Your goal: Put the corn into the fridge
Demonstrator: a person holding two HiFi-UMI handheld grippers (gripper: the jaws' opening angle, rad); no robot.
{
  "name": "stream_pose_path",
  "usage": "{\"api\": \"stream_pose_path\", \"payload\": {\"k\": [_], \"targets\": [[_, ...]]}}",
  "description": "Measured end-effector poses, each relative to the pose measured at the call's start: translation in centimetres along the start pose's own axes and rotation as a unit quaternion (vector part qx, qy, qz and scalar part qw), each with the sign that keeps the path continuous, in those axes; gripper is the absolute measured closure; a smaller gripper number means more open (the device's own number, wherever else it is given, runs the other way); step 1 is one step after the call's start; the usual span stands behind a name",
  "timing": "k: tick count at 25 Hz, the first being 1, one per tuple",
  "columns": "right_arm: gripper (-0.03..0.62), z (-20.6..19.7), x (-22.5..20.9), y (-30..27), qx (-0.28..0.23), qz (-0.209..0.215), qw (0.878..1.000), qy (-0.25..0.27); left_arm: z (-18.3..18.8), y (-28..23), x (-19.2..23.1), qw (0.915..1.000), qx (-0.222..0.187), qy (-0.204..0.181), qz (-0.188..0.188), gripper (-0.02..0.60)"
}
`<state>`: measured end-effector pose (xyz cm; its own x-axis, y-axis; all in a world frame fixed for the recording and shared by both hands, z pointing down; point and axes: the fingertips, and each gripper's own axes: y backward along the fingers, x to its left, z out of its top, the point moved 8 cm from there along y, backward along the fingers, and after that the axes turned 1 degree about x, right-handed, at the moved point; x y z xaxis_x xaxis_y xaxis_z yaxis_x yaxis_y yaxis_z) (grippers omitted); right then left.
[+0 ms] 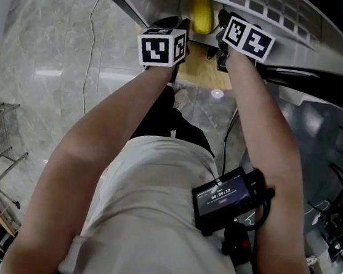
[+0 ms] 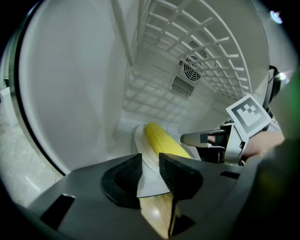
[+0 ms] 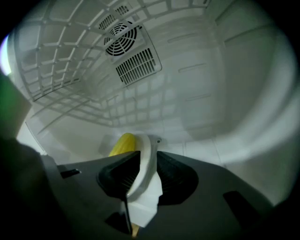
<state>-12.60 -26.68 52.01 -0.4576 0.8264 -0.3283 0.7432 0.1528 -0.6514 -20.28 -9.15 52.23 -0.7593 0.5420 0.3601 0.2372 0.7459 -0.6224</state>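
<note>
Fridge (image 2: 70,93) walls fill both gripper views, plain white, with a wire shelf (image 2: 187,28) overhead and a round fan vent (image 3: 123,42) on the back wall. The white plate (image 2: 139,140) is low inside the fridge, under that shelf. It carries the corn (image 2: 161,140), a bare, bright yellow cob lying lengthwise. My left tongs (image 2: 150,171) are clenched on the plate's near rim. My right tongs (image 3: 144,164) stand released, with the rim loose between them. A small screen (image 1: 220,195) on my chest shows digits I cannot read with confidence.
</note>
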Motion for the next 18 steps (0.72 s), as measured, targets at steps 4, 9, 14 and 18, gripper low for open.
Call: {"api": "stream_pose_path", "payload": {"k": [4, 9, 14, 18], "targets": [[0.485, -0.4, -0.3, 0.3, -0.009, 0.007, 1.000, -0.006, -0.2, 0.2, -0.2, 0.9999, -0.002, -0.009, -0.003, 0.489], [0.487, -0.5, -0.4, 0.5, -0.019, 0.014, 1.000, -0.009, 0.0, 0.3, -0.4, 0.9993, 0.002, -0.036, -0.010, 0.489], [0.522, -1.2, -0.4, 1.0, -0.015, 0.021, 1.000, -0.009, 0.0, 0.5, -0.5, 0.9987, 0.011, -0.046, -0.016, 0.489], [0.560, -1.7, -0.4, 1.3, -0.016, 0.027, 0.999, -0.007, 0.0, 0.7, -0.2, 0.9982, 0.009, -0.055, -0.021, 0.491]]}}
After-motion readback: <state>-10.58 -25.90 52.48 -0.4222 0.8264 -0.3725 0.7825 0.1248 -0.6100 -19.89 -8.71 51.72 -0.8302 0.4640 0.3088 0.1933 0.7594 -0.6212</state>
